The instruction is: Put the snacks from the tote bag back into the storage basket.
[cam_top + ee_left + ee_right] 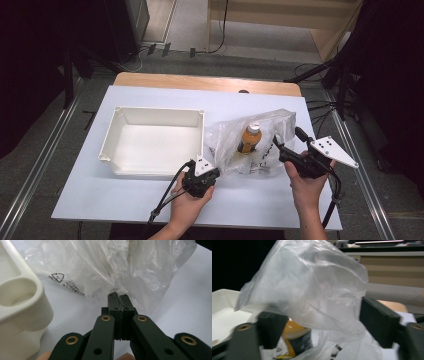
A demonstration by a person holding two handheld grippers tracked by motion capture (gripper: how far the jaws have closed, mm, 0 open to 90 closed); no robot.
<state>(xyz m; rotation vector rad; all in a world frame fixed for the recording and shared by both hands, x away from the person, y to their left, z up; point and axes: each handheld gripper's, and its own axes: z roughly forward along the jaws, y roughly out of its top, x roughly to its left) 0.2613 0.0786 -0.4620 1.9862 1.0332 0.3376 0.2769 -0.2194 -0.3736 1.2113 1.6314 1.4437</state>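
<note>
Now | left hand-held gripper (202,176) clamped on plastic bag (252,145) edge just ahead | right hand-held gripper (286,150) jaws apart around bag | bottle (248,138) inside | regrip opposite edge, spread mouth gently.

White table (100,195), 1 white tray (115,142) beside 1 clear plastic bag (280,122) with bottle (249,139)

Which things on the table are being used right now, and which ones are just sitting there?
Being used:
- clear plastic bag
- orange bottle standing inside the bag
- left gripper, jaws shut on the bag's edge
- right gripper, jaws open around the bag

Just sitting there:
- white tray, beside the bag
- cables on the floor beyond the table
</note>
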